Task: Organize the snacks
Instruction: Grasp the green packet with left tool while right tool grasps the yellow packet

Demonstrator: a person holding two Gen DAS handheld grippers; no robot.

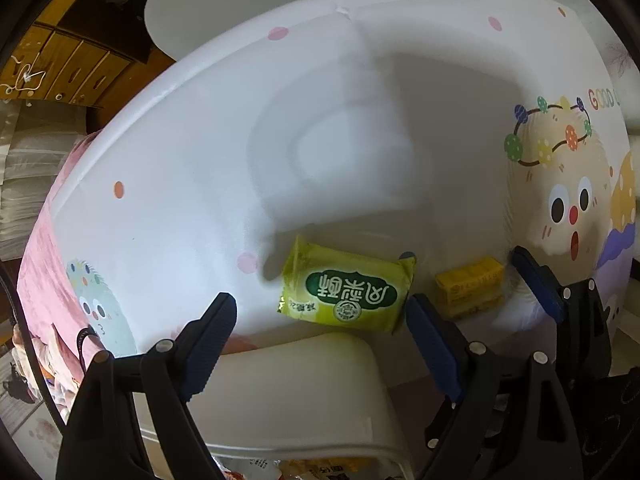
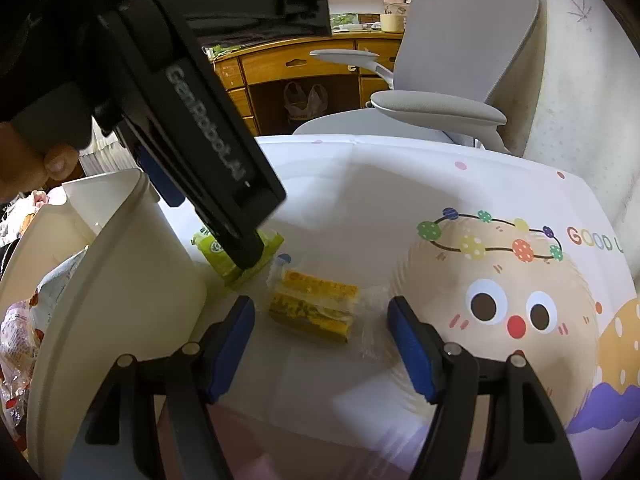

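A green snack pack (image 1: 344,292) lies flat on the cartoon-printed tablecloth (image 1: 360,140), just beyond the rim of a white bin (image 1: 300,380). My left gripper (image 1: 322,302) points down over it, open, one finger on each side and neither pad pressing. From the right wrist view its black body comes in from the upper left, with its tip over the green pack (image 2: 208,246). A yellow snack in clear wrap (image 2: 316,312) lies to the right of the green one. My right gripper (image 2: 320,304) stands open around it without touching. One of its blue fingers (image 1: 536,284) shows beside the yellow snack (image 1: 472,284).
The white bin (image 2: 120,280) stands at the left and holds several snack bags (image 2: 20,340). Behind the table are a grey office chair (image 2: 460,60) and a wooden desk with drawers (image 2: 300,64). A person's hand (image 2: 40,160) holds the left gripper.
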